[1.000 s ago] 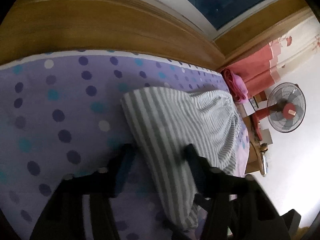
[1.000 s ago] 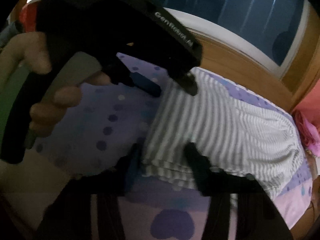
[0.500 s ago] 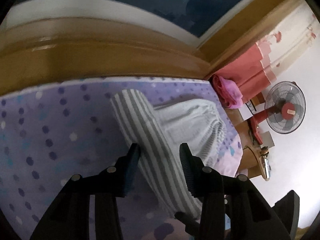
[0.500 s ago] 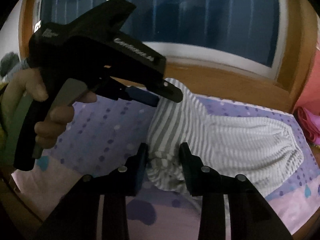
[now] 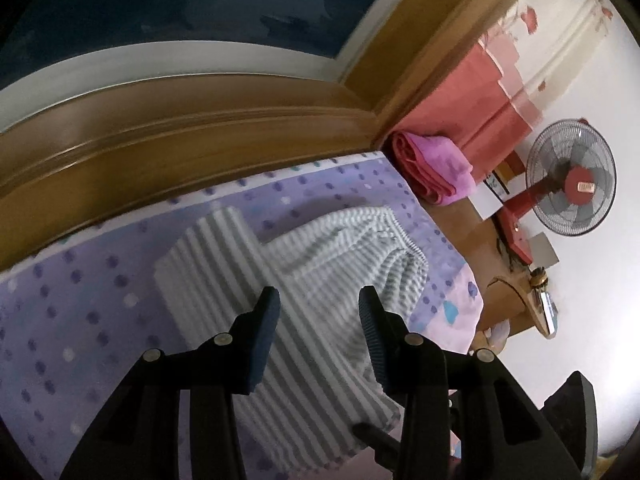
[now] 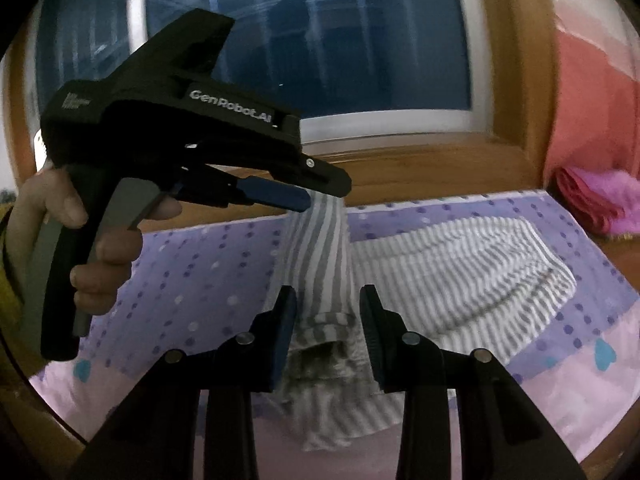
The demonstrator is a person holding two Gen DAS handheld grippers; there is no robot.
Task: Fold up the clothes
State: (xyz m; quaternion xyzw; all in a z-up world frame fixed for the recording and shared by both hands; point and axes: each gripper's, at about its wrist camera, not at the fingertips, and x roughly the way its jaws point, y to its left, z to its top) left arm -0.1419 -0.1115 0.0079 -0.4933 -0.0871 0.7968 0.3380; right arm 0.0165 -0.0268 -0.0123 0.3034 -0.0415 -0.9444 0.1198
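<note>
A grey-and-white striped garment [image 5: 340, 248] lies on the purple dotted bed sheet [image 5: 80, 300]. One long folded band of it [image 6: 320, 248] is lifted off the bed. In the right wrist view, my left gripper [image 6: 320, 194] is held by a hand [image 6: 80, 248] at the upper left. Its blue pads pinch the band's far end. From its own camera, my left gripper [image 5: 318, 296] has striped cloth running between its fingers. My right gripper [image 6: 326, 300] is shut on the bunched cuff end of the garment [image 6: 460, 264], and loose cloth hangs below it.
A wooden ledge [image 5: 200, 128] under a dark window [image 6: 320, 60] borders the bed's far side. A folded pink towel [image 5: 432, 172] lies at the bed's far right corner, beside red curtains [image 5: 480, 100]. A red standing fan [image 5: 572, 178] is past the bed's right edge.
Both grippers have risen and drawn back from the bed, lifting the striped band between them. The right jaws have narrowed onto the cuff. Both cameras have rolled, so the window shows more.
</note>
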